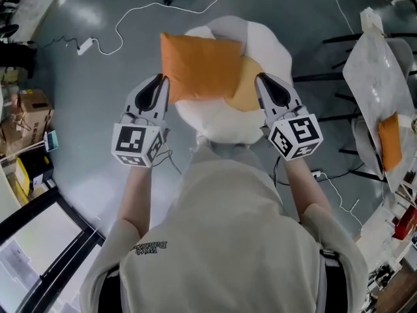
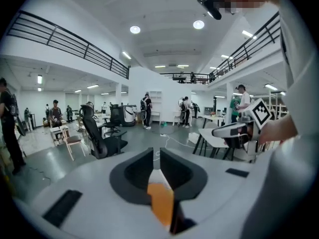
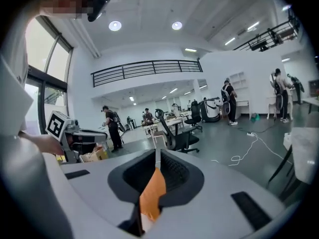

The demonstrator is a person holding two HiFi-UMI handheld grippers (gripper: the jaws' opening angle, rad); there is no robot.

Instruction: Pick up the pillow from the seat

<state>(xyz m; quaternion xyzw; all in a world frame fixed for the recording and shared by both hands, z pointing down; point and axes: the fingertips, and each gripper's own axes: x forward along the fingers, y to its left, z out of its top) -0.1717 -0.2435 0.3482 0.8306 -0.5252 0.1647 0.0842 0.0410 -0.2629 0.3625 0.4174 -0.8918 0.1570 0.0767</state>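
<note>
An orange pillow (image 1: 201, 67) hangs over the round white seat (image 1: 225, 124) in the head view, held at both sides. My left gripper (image 1: 163, 79) is shut on its lower left corner. My right gripper (image 1: 260, 78) is shut on its right side, where the fabric looks paler orange. In the left gripper view, orange fabric (image 2: 160, 202) is pinched between the closed jaws of the left gripper (image 2: 156, 156). The right gripper view shows the same: a fold of orange cloth (image 3: 152, 193) clamped in the right gripper (image 3: 157, 156). Whether the pillow touches the seat cannot be told.
A second chair under clear plastic (image 1: 378, 77) with another orange pillow (image 1: 389, 139) stands at the right. A white cable (image 1: 130, 18) snakes over the grey floor. Boxes (image 1: 32, 113) pile up at the left. People, office chairs and desks fill the hall beyond.
</note>
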